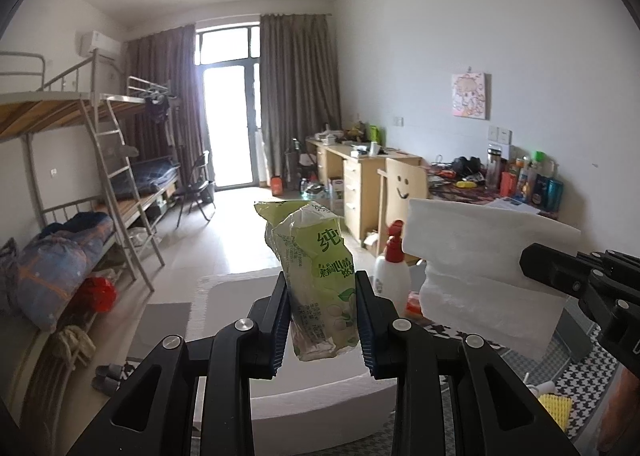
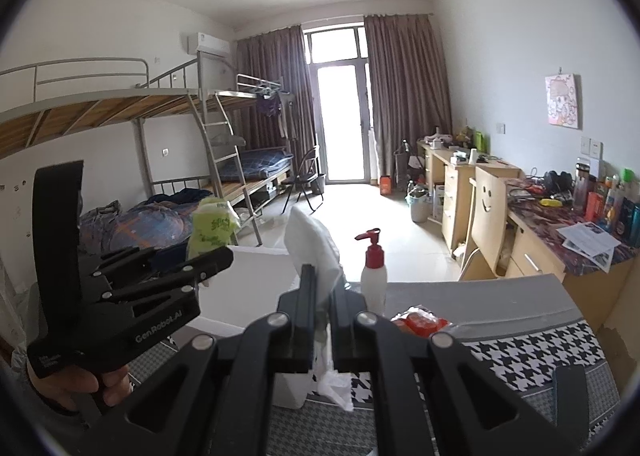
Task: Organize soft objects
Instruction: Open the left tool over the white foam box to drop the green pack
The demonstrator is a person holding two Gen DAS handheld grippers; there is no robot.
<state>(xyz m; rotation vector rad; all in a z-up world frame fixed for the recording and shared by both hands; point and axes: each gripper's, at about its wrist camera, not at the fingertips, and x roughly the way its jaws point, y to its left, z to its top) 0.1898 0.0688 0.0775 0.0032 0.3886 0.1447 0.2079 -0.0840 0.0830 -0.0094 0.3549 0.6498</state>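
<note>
My left gripper point(image 1: 323, 302) is shut on a green and white tissue pack point(image 1: 316, 276) and holds it upright in the air above a white box point(image 1: 320, 404). The pack also shows in the right wrist view point(image 2: 212, 230), with the left gripper point(image 2: 208, 262) at the left. My right gripper point(image 2: 324, 288) is shut on a white tissue sheet bundle point(image 2: 314, 244), held up above the table. In the left wrist view the white tissue point(image 1: 480, 268) hangs from the right gripper point(image 1: 536, 266) at the right.
A white pump bottle with a red top point(image 2: 374, 276) and a red packet point(image 2: 420, 322) stand on the table with a houndstooth cloth point(image 2: 520, 356). A yellow item point(image 1: 554, 410) lies at lower right. Bunk beds are left, desks point(image 2: 460, 184) right.
</note>
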